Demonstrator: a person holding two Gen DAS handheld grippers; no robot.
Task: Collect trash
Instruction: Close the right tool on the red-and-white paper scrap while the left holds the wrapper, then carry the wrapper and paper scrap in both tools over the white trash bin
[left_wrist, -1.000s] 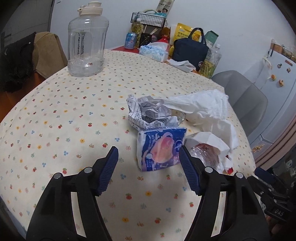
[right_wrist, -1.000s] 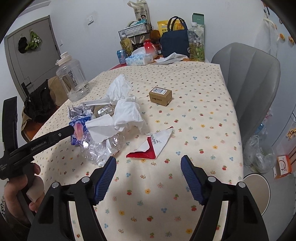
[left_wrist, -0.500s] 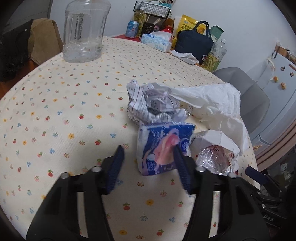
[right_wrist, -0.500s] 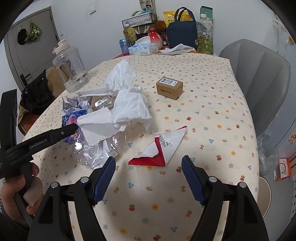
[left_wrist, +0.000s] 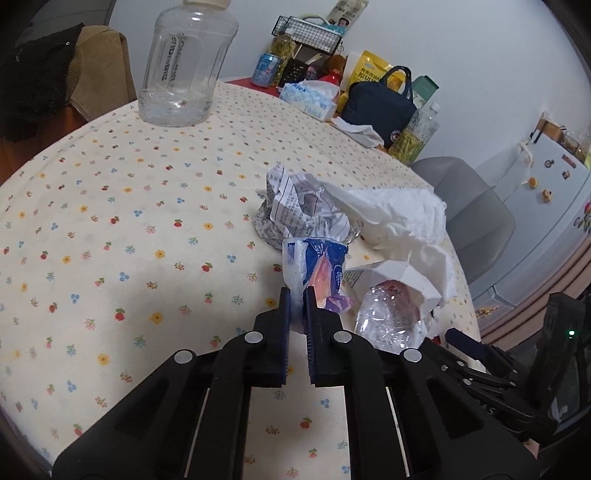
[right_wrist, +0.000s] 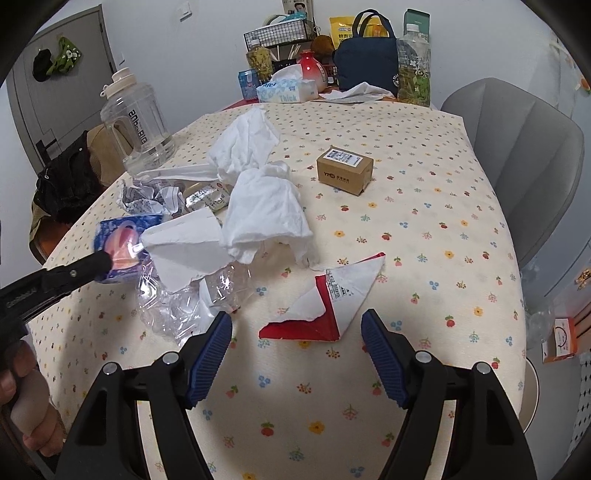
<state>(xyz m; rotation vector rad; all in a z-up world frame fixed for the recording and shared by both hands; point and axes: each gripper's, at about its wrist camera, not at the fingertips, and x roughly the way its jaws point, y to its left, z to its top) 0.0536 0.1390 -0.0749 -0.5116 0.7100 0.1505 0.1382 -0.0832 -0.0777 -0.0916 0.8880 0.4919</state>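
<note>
Beyond right hand-held gripper (right_wrist: 296, 334) (spread, empty): cardboard box (right_wrist: 345, 169); left hand-held gripper (left_wrist: 296, 300) pinches blue wrapper (left_wrist: 320, 271).

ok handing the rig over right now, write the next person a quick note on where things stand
Left gripper: shut on the blue wrapper, pinching its near edge; wrapper still at the table.
Right gripper: open, empty, hovering over the red and white torn packet.
Still on the table: crushed clear bottle, white tissues, crumpled printed paper, small cardboard box.
Done: only the wrapper gripped. Left: everything else; no bin in view.
</note>
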